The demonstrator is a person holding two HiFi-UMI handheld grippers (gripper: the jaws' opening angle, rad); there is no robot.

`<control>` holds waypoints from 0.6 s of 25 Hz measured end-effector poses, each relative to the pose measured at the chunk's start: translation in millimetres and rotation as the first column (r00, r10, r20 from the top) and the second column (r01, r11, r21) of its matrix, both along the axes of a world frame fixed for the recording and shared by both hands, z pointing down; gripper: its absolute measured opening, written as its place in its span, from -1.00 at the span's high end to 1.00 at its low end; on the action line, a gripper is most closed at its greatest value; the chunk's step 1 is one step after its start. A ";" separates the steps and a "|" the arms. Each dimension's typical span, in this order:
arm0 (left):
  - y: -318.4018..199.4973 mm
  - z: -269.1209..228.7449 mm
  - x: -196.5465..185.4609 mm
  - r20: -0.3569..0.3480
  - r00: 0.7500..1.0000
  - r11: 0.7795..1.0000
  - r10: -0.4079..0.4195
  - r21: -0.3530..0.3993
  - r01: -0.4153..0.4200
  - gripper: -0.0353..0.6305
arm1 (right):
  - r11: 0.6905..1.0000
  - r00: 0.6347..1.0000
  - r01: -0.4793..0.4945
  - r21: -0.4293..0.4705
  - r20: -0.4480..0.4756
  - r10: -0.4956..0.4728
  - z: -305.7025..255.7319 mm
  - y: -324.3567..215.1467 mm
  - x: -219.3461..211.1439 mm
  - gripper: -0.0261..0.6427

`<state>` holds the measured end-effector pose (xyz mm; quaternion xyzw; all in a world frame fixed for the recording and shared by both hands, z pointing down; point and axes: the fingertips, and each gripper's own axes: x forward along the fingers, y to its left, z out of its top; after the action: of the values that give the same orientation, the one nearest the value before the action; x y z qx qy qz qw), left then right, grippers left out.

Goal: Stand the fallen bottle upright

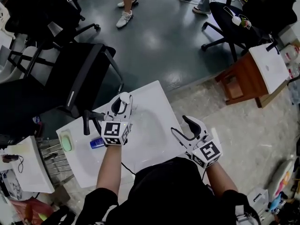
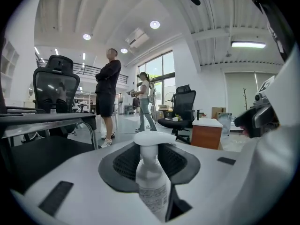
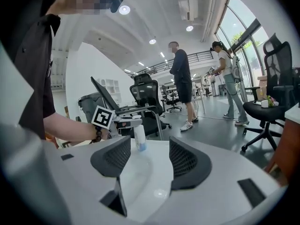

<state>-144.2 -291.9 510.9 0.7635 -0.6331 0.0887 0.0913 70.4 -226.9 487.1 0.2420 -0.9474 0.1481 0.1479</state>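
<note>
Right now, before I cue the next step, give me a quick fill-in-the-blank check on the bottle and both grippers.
1. The left gripper is ____ on the pump bottle.
2. In the right gripper view, the pump bottle stands ____, not lying on its side.
3. The right gripper has its jaws ____, with nothing between them.
4. The pump head is coloured ____.

Missing words: shut; upright; open; white.

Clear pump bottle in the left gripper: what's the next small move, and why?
Probably lower the left gripper until the clear plastic pump bottle with the white head stands on the white table. The gripper's jaws clamp the bottle, which looks upright in both gripper views; whether its base touches the table, I can't tell.
</note>
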 end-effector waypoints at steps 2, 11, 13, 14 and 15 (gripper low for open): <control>-8.2 -0.5 -2.7 -0.001 1.000 1.000 -0.007 0.006 0.007 0.51 | 1.000 1.000 -0.010 -0.008 0.003 0.010 -1.0 -3.1 1.7 0.11; -17.8 0.8 3.5 0.011 1.000 0.999 -0.014 0.042 0.013 0.51 | 1.000 1.000 -0.015 0.001 0.008 0.015 5.4 -12.4 5.8 0.12; -17.4 1.1 4.9 0.008 1.000 0.999 -0.018 0.045 0.017 0.51 | 1.000 1.000 -0.011 0.007 0.025 0.010 2.1 -12.1 0.8 0.12; -16.7 1.3 4.9 0.003 1.000 0.999 -0.021 0.046 0.021 0.51 | 1.000 0.999 -0.010 0.010 0.034 0.010 0.4 -11.9 -1.9 0.12; -15.5 1.8 4.9 -0.002 1.000 0.999 -0.023 0.044 0.023 0.51 | 1.000 0.999 -0.006 0.009 0.033 0.006 0.6 -11.2 -3.3 0.12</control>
<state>-139.3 -307.4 512.7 0.7581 -0.6436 0.0732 0.0762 67.2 -238.1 487.7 0.2429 -0.9497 0.1485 0.1306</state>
